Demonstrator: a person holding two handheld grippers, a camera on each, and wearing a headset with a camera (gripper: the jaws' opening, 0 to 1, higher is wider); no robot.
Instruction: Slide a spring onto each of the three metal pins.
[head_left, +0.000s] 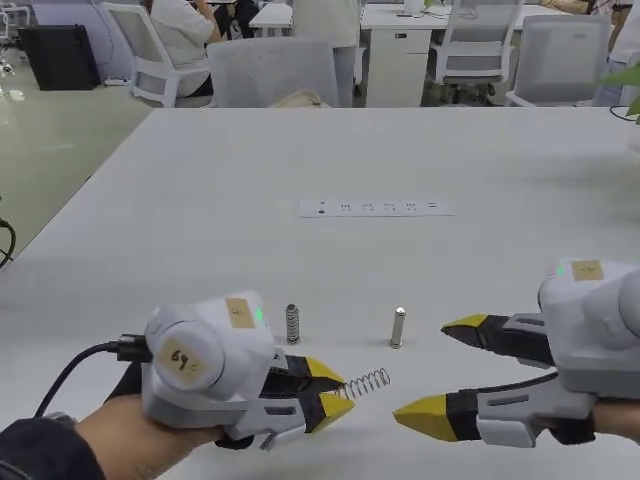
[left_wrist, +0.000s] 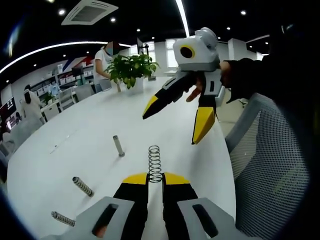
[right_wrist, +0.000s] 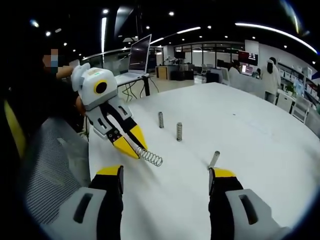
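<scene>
Already done: far sprung pin (right_wrist: 161, 119) and near sprung pin (right_wrist: 179, 131) each wear a coil.
Left to do: bare pin (head_left: 398, 327) stands upright on the table (head_left: 300, 160), uncovered.
Left gripper (head_left: 338, 392): jaws pinched on one end of the spring (head_left: 366, 381), free end aimed toward the bare pin, short of it.
Right gripper (head_left: 421, 368): jaws wide apart, empty, near the bare pin.

My white counter (head_left: 200, 190) has a power strip (head_left: 375, 208) set flat in its top, out past the middle. Nearer me, three metal pins stand upright in a rough row: a sprung pin (head_left: 292, 323), a second sprung pin (right_wrist: 161, 119) just beside it, and a bare pin (head_left: 398, 327) to the right.
</scene>
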